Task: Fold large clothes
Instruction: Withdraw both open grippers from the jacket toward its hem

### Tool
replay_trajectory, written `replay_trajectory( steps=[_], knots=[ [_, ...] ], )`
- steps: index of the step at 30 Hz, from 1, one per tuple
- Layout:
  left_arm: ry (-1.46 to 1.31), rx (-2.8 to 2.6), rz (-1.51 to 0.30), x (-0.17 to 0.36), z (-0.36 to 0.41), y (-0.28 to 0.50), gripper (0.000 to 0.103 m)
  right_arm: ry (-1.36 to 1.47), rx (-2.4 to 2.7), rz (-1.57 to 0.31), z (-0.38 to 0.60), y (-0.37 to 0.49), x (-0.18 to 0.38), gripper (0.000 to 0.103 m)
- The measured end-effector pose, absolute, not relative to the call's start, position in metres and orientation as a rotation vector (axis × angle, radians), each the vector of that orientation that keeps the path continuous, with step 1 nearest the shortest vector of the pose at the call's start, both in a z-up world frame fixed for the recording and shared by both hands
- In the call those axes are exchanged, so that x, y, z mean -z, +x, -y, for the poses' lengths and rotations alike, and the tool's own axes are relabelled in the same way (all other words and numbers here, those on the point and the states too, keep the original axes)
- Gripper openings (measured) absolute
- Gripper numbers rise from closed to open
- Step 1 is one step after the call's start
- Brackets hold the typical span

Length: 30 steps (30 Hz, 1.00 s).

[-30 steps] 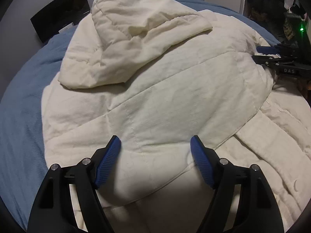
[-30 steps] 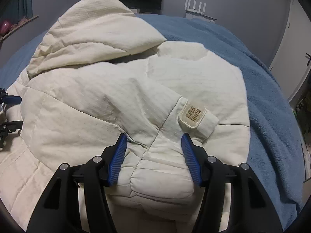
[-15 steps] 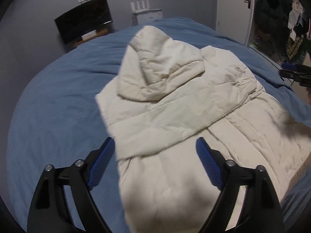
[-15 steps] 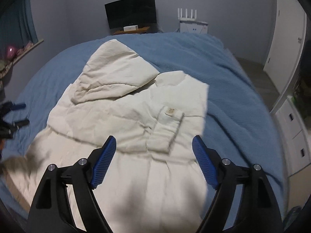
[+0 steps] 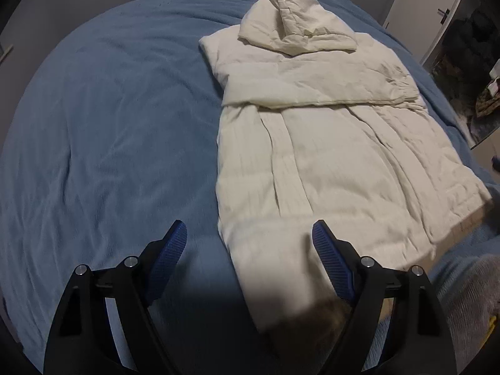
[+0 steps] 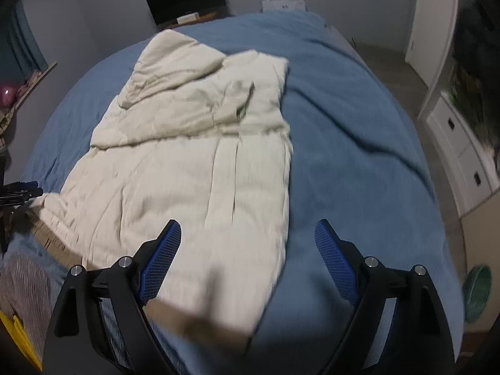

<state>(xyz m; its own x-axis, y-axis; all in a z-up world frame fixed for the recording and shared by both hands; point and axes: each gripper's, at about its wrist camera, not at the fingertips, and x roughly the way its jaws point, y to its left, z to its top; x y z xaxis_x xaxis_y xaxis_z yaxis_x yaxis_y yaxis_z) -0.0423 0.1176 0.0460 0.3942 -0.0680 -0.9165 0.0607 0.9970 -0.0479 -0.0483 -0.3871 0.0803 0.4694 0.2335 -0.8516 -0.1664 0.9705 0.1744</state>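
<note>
While the cream hooded coat lies flat on the blue bedspread, we see its sleeves folded across the chest and its hood laid over them at the far end. Our left gripper hangs above the coat's near hem, jaws spread wide and holding nothing. Our right gripper hovers likewise over the hem's other corner, its blue pads wide apart and empty. Beyond the bed stand a dark screen and a white door.
</note>
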Motion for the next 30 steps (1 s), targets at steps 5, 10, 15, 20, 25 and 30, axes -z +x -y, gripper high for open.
replay_trajectory(
  steps=[5,10,15,20,25,30],
  knots=[
    [-0.054,0.126,-1.169,-0.041,-0.115,-0.069,0.078,0.052,-0.252,-1.097,0.384,-0.087,-0.062,0.083],
    [-0.080,0.174,-1.147,-0.043,-0.109,-0.087,0.077,0.040,-0.268,-1.097,0.379,-0.104,-0.059,0.083],
    [-0.078,0.195,-1.157,-0.041,-0.105,-0.088,0.077,0.035,-0.292,-1.111,0.377,-0.115,-0.058,0.083],
    [-0.081,0.217,-1.194,-0.029,-0.102,-0.076,0.077,0.049,-0.298,-1.147,0.378,-0.111,-0.050,0.083],
    [-0.079,0.228,-1.206,-0.024,-0.097,-0.068,0.076,0.036,-0.326,-1.171,0.367,-0.103,-0.042,0.083],
    [-0.073,0.254,-1.206,-0.028,-0.097,-0.077,0.067,0.045,-0.345,-1.218,0.361,-0.096,-0.033,0.075]
  ],
)
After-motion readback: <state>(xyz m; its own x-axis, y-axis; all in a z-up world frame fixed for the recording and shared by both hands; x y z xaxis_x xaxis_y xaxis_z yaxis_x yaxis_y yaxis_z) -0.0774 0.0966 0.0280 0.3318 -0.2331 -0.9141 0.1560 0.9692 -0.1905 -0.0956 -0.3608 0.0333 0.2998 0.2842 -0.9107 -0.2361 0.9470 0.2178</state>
